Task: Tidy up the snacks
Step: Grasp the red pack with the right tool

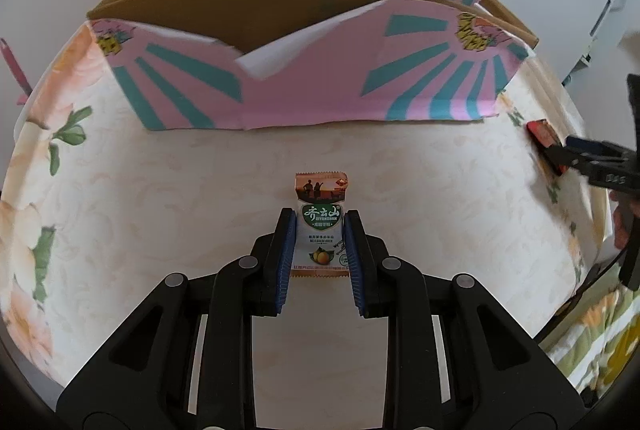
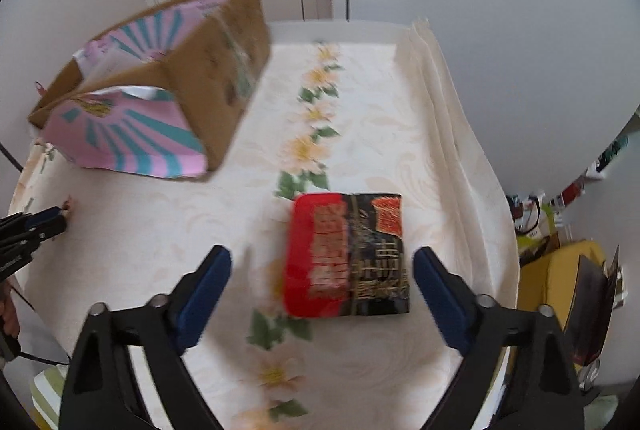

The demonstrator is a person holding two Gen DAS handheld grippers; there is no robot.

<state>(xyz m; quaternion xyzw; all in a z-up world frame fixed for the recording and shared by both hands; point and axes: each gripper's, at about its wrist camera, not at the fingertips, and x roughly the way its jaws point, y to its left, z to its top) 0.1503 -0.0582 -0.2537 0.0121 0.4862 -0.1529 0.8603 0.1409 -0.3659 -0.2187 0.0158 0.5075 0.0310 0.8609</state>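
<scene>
Left cam: my left gripper [image 1: 320, 230] has its blue pads pinched on both sides of a small sachet [image 1: 321, 226], which sits between me and the box [image 1: 312, 69] on the floral cloth [image 1: 160, 169]. The box is open on top with a low notch in the front wall, well apart from the sachet. I think the sachet is resting on the cloth and not lifted yet, but the fisheye makes that hard to call. To do this bit right I'd lift straight up first, keep the squeeze gentle so the packet doesn't crumple or slip, then carry it over that notch and drop it in.

Right cam: my right gripper [image 2: 322, 274] is spread wide, holding nothing, with the red-and-black pack [image 2: 346, 256] lying flat between the fingers but not touched by either one. The frame is blurry here. The pack sits closer to the right finger, so I'd shift right to centre on it before closing, and grab across the short side.
</scene>
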